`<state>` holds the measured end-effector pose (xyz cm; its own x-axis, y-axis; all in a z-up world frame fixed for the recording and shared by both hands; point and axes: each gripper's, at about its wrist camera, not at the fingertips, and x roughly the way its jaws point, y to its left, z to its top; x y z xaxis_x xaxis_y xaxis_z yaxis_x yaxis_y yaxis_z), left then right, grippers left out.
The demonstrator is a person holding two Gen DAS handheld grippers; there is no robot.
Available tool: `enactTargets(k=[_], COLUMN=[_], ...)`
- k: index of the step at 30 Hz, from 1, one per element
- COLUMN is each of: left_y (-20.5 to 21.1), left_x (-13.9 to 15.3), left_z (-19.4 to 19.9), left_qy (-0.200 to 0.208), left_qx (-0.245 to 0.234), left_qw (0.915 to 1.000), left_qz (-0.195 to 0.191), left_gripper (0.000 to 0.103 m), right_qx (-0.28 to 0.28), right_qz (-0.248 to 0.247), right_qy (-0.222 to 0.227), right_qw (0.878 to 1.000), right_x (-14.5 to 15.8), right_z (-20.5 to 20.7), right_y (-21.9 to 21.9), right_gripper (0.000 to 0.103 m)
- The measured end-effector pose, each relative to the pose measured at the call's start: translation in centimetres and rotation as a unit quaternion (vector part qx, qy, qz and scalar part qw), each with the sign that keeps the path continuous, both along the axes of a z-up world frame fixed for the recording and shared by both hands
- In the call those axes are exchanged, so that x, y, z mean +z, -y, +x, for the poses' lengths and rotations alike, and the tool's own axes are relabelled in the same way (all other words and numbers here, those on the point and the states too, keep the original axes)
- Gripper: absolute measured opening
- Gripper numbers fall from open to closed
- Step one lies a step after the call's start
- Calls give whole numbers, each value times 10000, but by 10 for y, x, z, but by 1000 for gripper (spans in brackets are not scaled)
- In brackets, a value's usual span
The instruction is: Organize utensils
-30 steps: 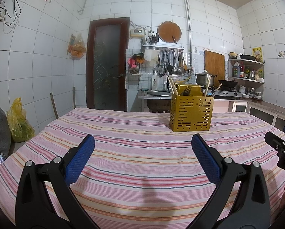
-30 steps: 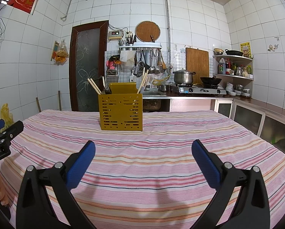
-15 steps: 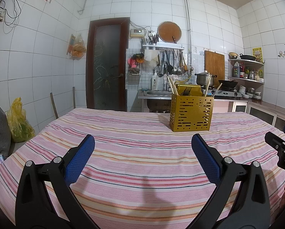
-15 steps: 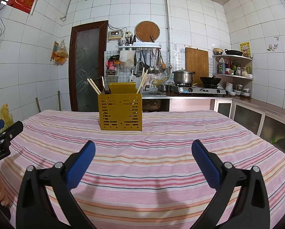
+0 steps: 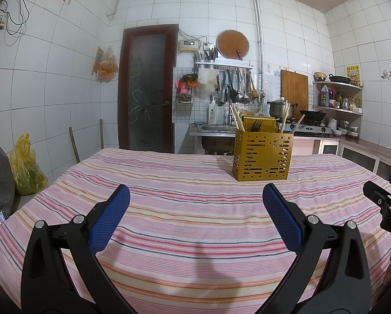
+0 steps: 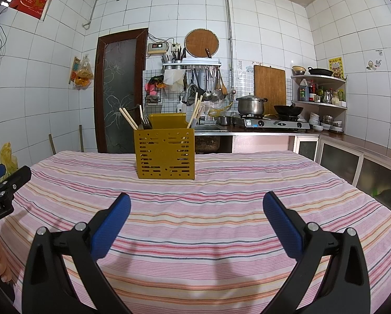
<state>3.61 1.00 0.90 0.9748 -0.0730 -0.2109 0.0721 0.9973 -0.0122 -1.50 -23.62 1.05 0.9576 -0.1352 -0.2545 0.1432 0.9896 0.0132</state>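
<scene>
The yellow perforated utensil caddy (image 5: 262, 155) stands upright toward the far edge of the table (image 5: 195, 222), which is covered by a striped cloth. Pale chopsticks (image 6: 128, 117) lean out of its left compartment beside a dark fork (image 6: 145, 123), and more chopsticks (image 6: 195, 110) tilt from its right side; their long axes run nearly upright, fanning outward.

The left hand-held gripper (image 5: 195, 214) hovers low over the near edge, blue pads spread wide, holding nothing. From it the caddy lies ahead and to the right. The right hand-held gripper (image 6: 195, 219) hovers likewise spread and empty; from it the caddy lies ahead and a little left. Both appear about equally far from the caddy, which sits roughly between their lines of approach.

No loose utensil shows on the cloth, so the next reach likely goes to the sticks protruding above the rim. Nothing stands between either gripper and the caddy. A sink, stove with pot (image 6: 250, 104) and wok lie well behind.
</scene>
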Motion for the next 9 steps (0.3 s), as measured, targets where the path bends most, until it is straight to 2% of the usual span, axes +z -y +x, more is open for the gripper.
enactTargets(k=[9], left_y=[0], left_x=[1], left_z=[0], left_qy=[-4], left_qx=[-2], left_qw=[10000], left_qz=[-4], left_gripper=[98], right_qx=[0], right_qz=[1], right_qy=[-4], right_qw=[10000], right_x=[0], right_z=[1], right_y=[0], right_gripper=[99])
